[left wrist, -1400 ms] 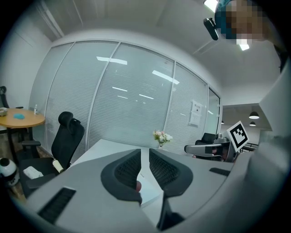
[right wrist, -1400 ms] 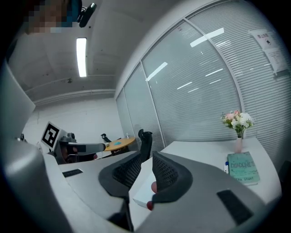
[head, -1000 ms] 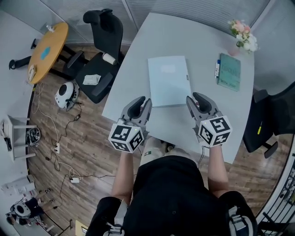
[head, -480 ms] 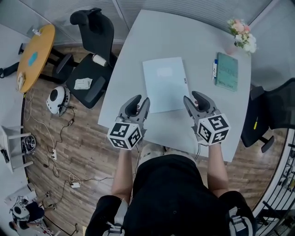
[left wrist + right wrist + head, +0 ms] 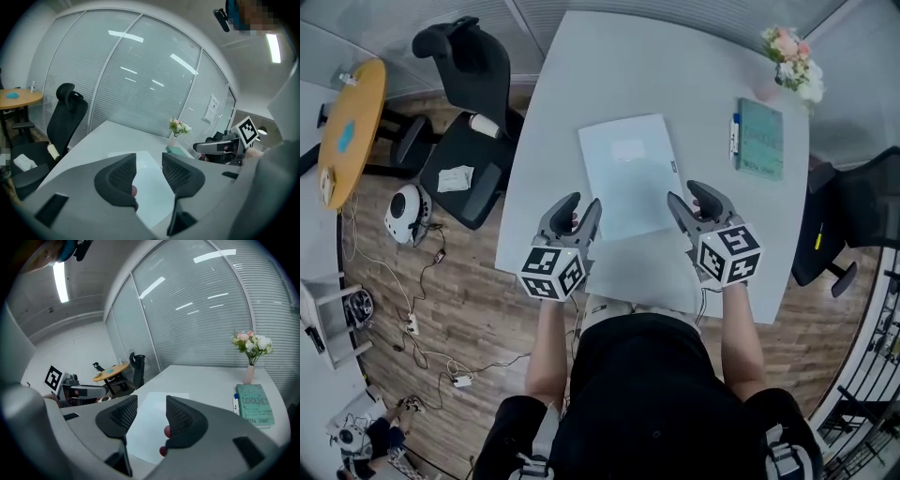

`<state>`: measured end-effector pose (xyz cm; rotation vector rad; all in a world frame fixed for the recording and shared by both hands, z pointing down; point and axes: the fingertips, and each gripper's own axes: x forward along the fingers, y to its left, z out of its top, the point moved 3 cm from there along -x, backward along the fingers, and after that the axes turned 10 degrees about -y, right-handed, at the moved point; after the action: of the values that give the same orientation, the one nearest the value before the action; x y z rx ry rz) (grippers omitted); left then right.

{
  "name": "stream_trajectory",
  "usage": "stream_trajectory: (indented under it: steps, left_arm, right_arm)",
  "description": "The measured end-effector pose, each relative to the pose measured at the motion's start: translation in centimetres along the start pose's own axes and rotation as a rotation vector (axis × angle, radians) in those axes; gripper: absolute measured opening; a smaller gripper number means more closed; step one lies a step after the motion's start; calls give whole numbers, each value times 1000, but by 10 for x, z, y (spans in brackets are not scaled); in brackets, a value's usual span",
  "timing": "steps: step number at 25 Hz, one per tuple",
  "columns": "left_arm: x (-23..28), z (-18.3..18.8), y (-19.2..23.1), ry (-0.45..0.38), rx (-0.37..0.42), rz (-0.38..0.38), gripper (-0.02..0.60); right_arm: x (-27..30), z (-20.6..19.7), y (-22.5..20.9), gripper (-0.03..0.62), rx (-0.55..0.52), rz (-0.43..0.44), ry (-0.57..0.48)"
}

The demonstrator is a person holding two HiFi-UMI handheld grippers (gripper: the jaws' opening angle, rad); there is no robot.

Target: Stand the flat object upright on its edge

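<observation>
Jaws of the left gripper [image 5: 579,210], lower centre-left in the head view, stand apart, having just opened wider, with nothing between them. Pale blue book [image 5: 628,173] lies flat on the table [image 5: 609,66] at frame centre. Right gripper [image 5: 688,199] jaws are likewise apart, just opened wider, and empty.

clothing: a black top [image 5: 647,394] fills the lower middle of the head view; the forearms are uncovered.
left gripper [image 5: 579,206]: grey moulded shell with two curved, rounded jaws.
right gripper [image 5: 695,199]: the same grey build.
marker cubes: left cube [image 5: 551,273] lower left of centre, right cube [image 5: 729,254] right of centre; white faces, black square patterns.
pads [image 5: 121,171]: dark, finely ribbed, lining the jaws' inner faces.
cable [image 5: 704,302]: thin, dark, under the right cube.
</observation>
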<state>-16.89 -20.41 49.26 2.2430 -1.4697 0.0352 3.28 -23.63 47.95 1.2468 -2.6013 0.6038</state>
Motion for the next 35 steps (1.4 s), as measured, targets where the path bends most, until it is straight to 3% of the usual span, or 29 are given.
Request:
stream_trajectory:
  steps: [17,35]
  left_arm:
    - [77,-47,68,139,-108,15,200]
    - [125,-81,112,234,-198,28,242]
  right_arm:
    - [89,-40,-55,245,94,-53,140]
    - [149,-73,-99,288,104,-66,248]
